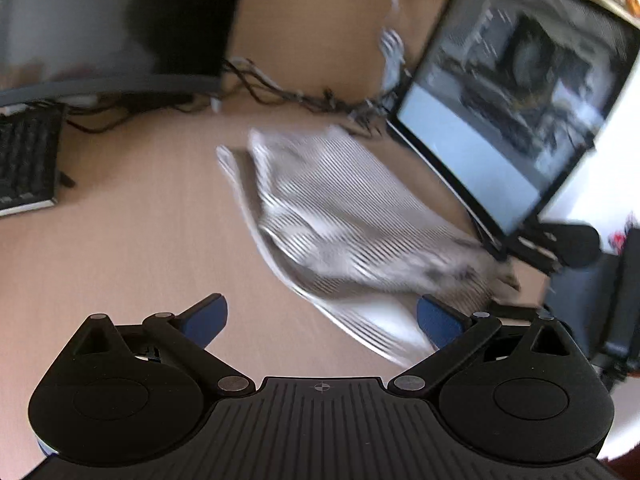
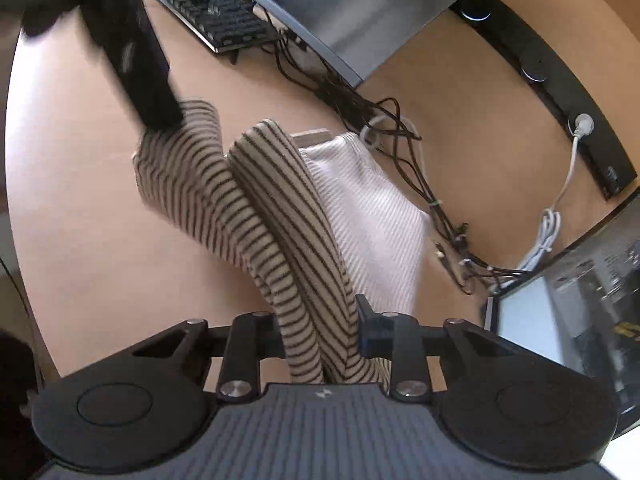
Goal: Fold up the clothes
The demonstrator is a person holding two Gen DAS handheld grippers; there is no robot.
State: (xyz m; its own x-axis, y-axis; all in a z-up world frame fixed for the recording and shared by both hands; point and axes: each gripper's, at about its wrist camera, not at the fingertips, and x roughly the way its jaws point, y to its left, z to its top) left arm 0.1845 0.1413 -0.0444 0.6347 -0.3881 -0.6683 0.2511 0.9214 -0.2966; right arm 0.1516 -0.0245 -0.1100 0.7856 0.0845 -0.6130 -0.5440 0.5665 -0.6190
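A cream garment with thin dark stripes [image 1: 340, 216] lies bunched on the tan desk [image 1: 132, 224], blurred in the left wrist view. My left gripper [image 1: 322, 320] is open and empty, hovering above the desk at the garment's near edge. In the right wrist view my right gripper [image 2: 320, 330] is shut on a fold of the striped garment [image 2: 288, 232] and holds it lifted off the desk. A dark blurred shape [image 2: 136, 60], likely the left gripper, sits over the garment's far end.
A keyboard [image 2: 208, 8] lies at the back left. A tangle of dark cables [image 2: 400, 152] runs behind the garment. A monitor [image 1: 516, 112] stands to the right. A black power strip [image 2: 560, 80] with a white plug is on the back panel.
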